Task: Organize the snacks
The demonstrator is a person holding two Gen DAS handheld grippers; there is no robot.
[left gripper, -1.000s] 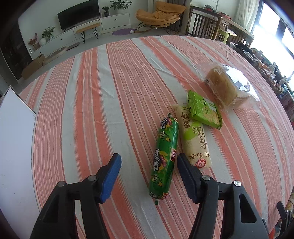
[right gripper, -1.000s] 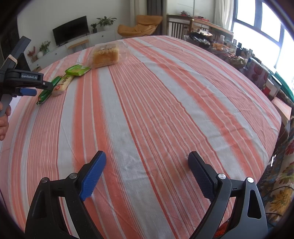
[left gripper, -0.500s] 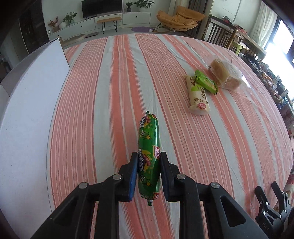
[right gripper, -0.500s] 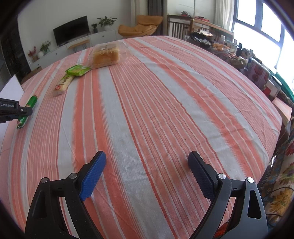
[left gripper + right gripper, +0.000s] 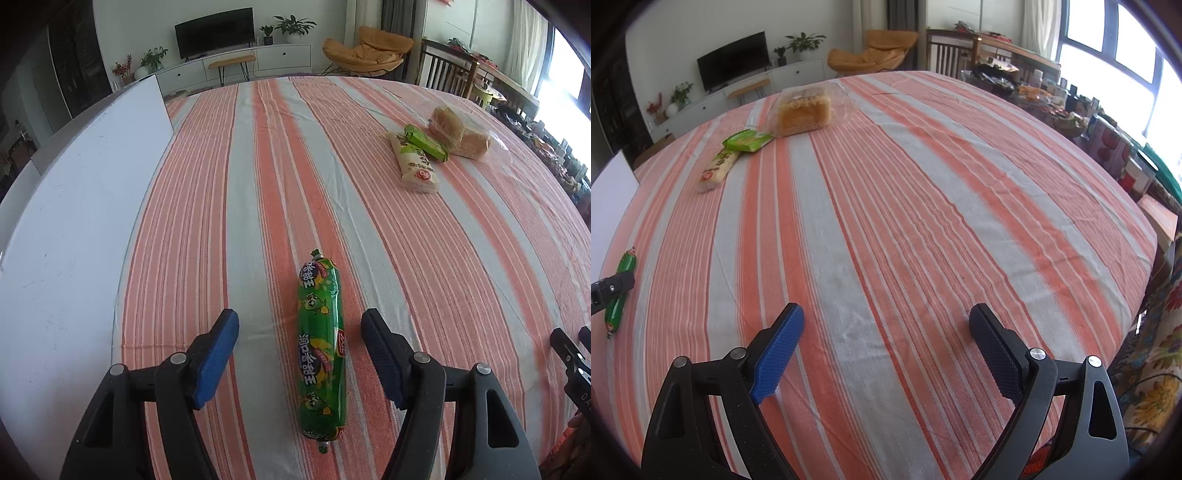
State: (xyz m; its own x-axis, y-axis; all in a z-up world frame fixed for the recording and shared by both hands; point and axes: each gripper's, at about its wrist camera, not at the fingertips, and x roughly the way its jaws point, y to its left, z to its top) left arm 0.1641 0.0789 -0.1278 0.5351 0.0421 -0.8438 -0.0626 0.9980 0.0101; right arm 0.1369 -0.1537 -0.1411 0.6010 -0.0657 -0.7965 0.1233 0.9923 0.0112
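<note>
A green sausage stick (image 5: 322, 347) lies on the striped tablecloth (image 5: 424, 258) between the fingers of my left gripper (image 5: 299, 325). Its jaws are opening, and the blue pads stand clear of the wrapper on both sides. From the right wrist view the same sausage (image 5: 620, 288) shows at the far left, partly behind a left finger. A cream snack bar (image 5: 413, 162), a green packet (image 5: 426, 142) and bagged bread (image 5: 461, 133) lie together at the far right. My right gripper (image 5: 886, 325) hangs open over bare cloth with nothing between its fingers.
A white board (image 5: 74, 206) covers the table's left side beside the cloth. Cluttered shelves and boxes (image 5: 1108, 147) stand past the table's right edge. Behind the table are a TV unit (image 5: 221, 62), an orange chair (image 5: 365, 51) and wooden chairs.
The left gripper shut on the green sausage, carried it left toward the white board, then opened and let it lie on the cloth. The right gripper stayed still.
</note>
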